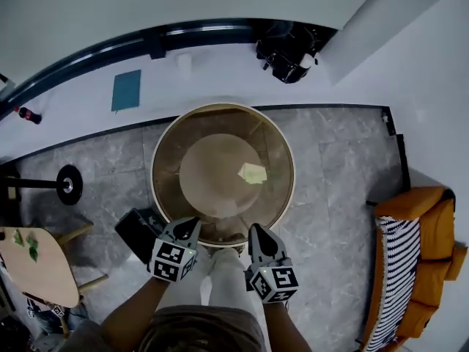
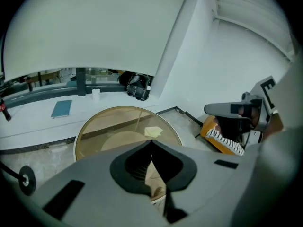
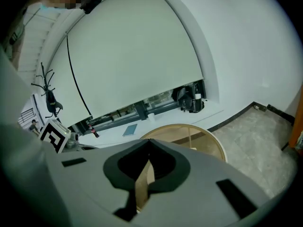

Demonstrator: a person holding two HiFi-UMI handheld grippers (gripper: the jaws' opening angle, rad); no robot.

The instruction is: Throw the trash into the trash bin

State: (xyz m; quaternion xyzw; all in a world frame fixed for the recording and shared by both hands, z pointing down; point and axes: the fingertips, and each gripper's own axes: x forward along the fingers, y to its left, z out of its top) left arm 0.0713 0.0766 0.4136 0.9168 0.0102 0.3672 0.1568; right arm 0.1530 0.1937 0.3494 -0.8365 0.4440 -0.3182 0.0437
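A crumpled yellow paper (image 1: 253, 173) lies on the round glass table (image 1: 157, 151), right of its middle; the left gripper view shows this paper (image 2: 153, 132) just beyond the jaw tips. My left gripper (image 1: 189, 226) hangs over the table's near rim with its jaws shut and nothing between them (image 2: 151, 143). The right gripper (image 1: 258, 231) is beside it over the same rim, also shut and empty (image 3: 149, 143). A black open-topped container (image 1: 138, 233) stands on the floor just left of the left gripper.
An orange sofa with a striped cushion (image 1: 414, 262) stands at the right. A small wooden table (image 1: 37, 270) and a black stand base (image 1: 68, 184) are at the left. A teal book (image 1: 126, 90) and a black device (image 1: 287, 53) lie on the white ledge beyond.
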